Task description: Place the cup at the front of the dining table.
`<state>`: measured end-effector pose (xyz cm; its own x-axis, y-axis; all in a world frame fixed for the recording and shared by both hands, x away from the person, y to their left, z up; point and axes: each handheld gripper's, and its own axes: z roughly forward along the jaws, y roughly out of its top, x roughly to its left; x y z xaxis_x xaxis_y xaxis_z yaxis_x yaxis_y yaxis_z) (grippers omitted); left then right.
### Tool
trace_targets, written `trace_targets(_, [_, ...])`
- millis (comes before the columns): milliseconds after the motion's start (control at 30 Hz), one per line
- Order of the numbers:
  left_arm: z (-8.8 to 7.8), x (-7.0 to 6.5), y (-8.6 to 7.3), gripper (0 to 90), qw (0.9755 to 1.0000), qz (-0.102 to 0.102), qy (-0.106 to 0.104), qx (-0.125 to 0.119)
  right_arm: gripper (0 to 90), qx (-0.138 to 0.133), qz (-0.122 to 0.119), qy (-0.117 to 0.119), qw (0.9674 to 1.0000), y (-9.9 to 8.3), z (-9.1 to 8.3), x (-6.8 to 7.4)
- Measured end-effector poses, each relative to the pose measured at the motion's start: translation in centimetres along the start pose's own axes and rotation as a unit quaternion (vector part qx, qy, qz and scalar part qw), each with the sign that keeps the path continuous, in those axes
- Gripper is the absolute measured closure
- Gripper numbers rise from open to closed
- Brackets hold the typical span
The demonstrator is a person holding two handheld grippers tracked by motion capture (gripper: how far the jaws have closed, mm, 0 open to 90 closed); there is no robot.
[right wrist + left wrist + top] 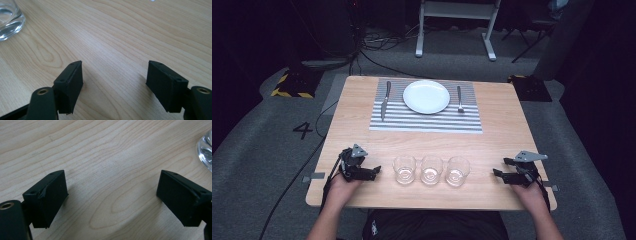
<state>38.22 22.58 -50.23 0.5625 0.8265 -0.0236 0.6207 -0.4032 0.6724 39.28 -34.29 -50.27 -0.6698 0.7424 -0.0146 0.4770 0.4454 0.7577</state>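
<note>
High view: 3 clear glasses in a row near the front edge of the table (362,125) — left glass (404,169), middle glass (431,169), right glass (457,171). They stand close together, gaps narrow, can't tell if any touch. Left gripper (373,171) rests on the wood just left of the row, jaws pointing at the left glass, not touching it. Right gripper (499,173) sits on the other side, a bit farther off the right glass. Both empty. Farther back, untouched: striped placemat (427,122) with a white plate (426,96), knife (385,100) on its left, fork (459,98) on its right.

Left gripper view: jaws spread wide, bare wood between them. Thick base of the left glass (205,151) shows at the right edge, outside the jaw line.

Right gripper view: jaws also spread wide, nothing between them. Base of the right glass (9,21) at the top left corner, also off the jaw line.

Handling, my read: short tumblers, rigid, smooth and slippery, breakable. Thick base puts the weight low, so probably stable but not light for their size. Can't tell if there's liquid inside. Take one across the wall at mid-height, pads square on opposite sides, moderate squeeze. Not the rim — thin and easy to tip. Outer glasses first; the middle one has little room for a jaw on either side.
</note>
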Motion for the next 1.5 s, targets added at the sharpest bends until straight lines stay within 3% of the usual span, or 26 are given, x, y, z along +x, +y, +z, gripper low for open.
trace_targets(500, [0.0,-0.1,0.1,9.0,1.0000,-0.001,0.007,0.004,29.8,0.000,0.000,0.001,1.0000,0.0,0.0,0.0])
trace_targets(633, [0.1,-0.2,0.1,9.9,1.0000,-0.003,0.002,0.001,29.8,0.001,-0.001,0.001,1.0000,0.0,0.0,0.0])
trace_targets(933, [0.1,-0.5,0.1,9.0,0.9998,-0.014,0.017,0.002,29.8,0.001,-0.002,0.002,1.0000,0.0,0.0,0.0])
trace_targets(1000, [0.0,-0.5,0.1,9.1,0.9998,-0.019,0.008,0.004,29.8,0.000,0.000,0.001,1.0000,0.0,0.0,0.0])
trace_targets(1100, [-0.2,-0.4,0.4,15.5,0.9994,-0.029,0.001,-0.017,29.8,-0.001,-0.002,0.001,1.0000,0.0,0.0,0.0])
trace_targets(1167, [-0.5,-0.5,0.5,14.8,0.9988,-0.031,0.004,-0.038,29.8,0.000,-0.005,-0.001,1.0000,0.0,0.0,0.0])
trace_targets(1233, [-1.2,-0.7,0.9,14.8,0.9980,-0.017,0.014,-0.059,29.8,0.000,-0.007,-0.001,1.0000,0.0,0.0,0.0])
trace_targets(1333, [-1.6,-1.0,1.1,15.0,0.9972,-0.010,0.013,-0.073,29.8,0.000,-0.007,-0.001,1.0000,0.0,0.0,0.0])
trace_targets(1500, [-2.8,-1.7,1.6,15.0,0.9944,0.001,-0.003,-0.106,29.8,0.000,-0.007,-0.002,1.0000,0.0,0.0,0.1])
